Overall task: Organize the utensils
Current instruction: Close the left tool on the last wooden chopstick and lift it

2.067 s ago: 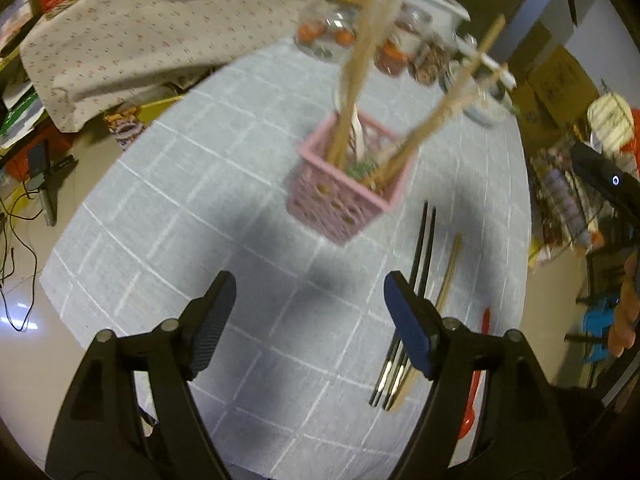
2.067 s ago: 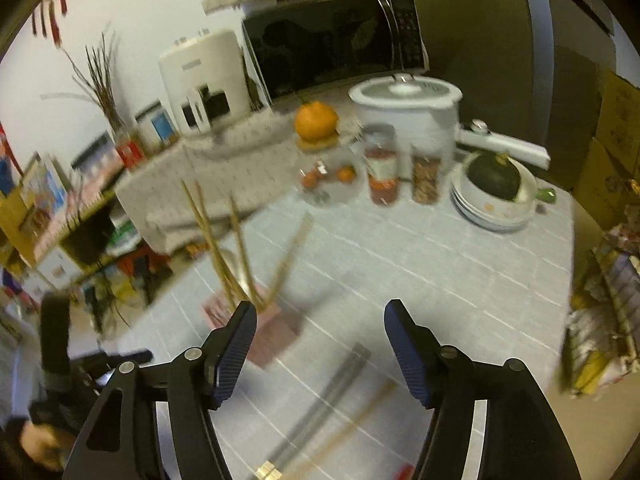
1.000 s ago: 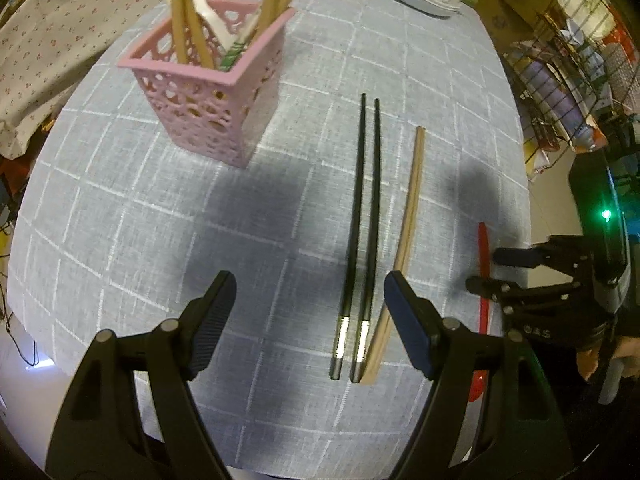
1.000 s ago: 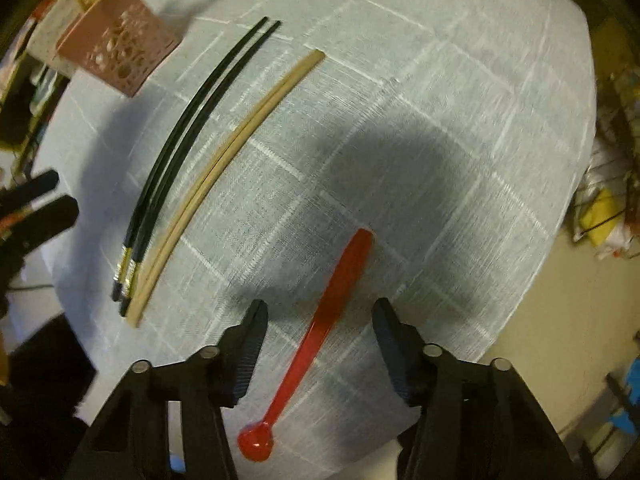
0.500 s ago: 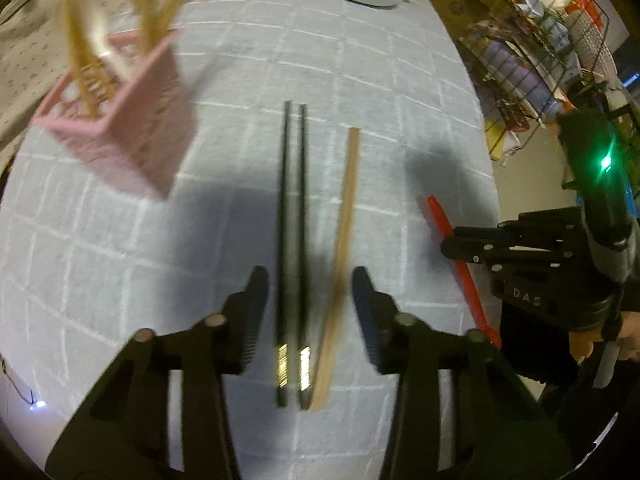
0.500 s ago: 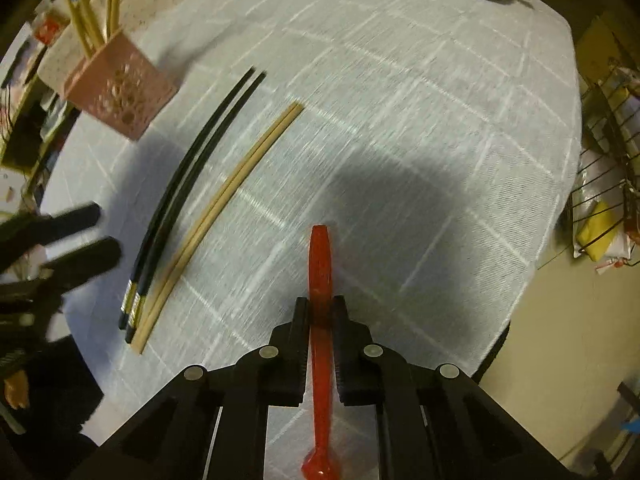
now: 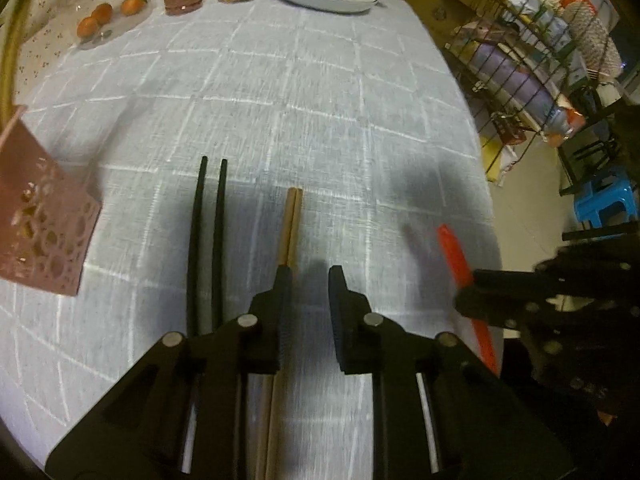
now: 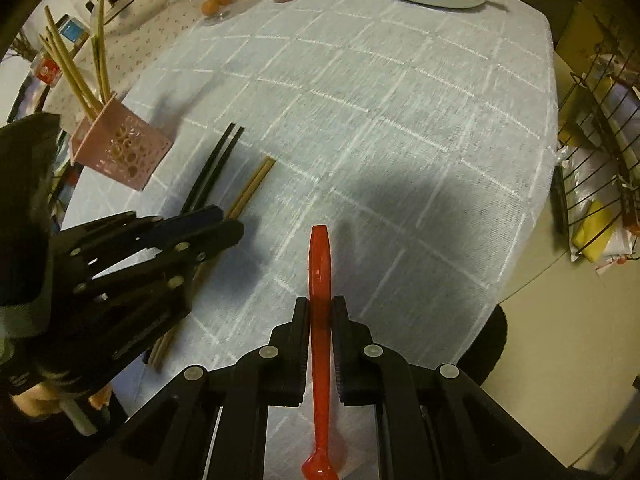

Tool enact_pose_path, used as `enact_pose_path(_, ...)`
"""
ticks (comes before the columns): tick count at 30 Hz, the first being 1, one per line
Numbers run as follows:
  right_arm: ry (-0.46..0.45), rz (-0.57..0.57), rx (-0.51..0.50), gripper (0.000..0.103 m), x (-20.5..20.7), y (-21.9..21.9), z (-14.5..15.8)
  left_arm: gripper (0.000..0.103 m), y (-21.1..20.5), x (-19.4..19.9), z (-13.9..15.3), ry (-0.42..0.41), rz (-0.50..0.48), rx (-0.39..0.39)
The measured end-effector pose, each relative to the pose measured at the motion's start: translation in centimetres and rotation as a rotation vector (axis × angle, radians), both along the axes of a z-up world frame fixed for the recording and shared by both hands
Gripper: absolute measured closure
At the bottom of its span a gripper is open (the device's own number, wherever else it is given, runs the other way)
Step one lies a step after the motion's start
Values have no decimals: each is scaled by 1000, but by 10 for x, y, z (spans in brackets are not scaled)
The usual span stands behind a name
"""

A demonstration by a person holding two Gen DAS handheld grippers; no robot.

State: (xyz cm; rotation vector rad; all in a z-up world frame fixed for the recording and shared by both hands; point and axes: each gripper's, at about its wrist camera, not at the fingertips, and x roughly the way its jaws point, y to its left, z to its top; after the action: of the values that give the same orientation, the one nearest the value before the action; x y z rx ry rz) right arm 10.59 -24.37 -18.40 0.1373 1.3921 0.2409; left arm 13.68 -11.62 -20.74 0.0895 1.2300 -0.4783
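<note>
The long red plastic spoon [image 8: 320,280] is clamped between the right gripper [image 8: 320,312]'s fingers above the cloth-covered worktop [image 8: 400,120], while the left gripper [image 7: 308,280]'s fingers, just narrowing, stand slightly apart beside the tan wooden chopsticks [image 7: 290,224], the pink perforated utensil basket [image 8: 120,152] farther off.

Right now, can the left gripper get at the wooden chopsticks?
Probably yes. The left gripper, its jaws just closing with nothing between them, sits right beside the wooden chopsticks, which run under its left finger. The black chopsticks lie clear, and the right gripper holds the red spoon apart.
</note>
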Motion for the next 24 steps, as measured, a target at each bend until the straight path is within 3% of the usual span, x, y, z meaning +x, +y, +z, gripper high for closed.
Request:
enact_pose_path(11, 15, -37, 3, 92, -2, -2, -6, 89, -6, 11, 2, -4, 37, 17)
enact_pose_path(24, 6, -32, -12, 92, 2, 5, -7, 89, -10, 10, -7, -42, 2, 143)
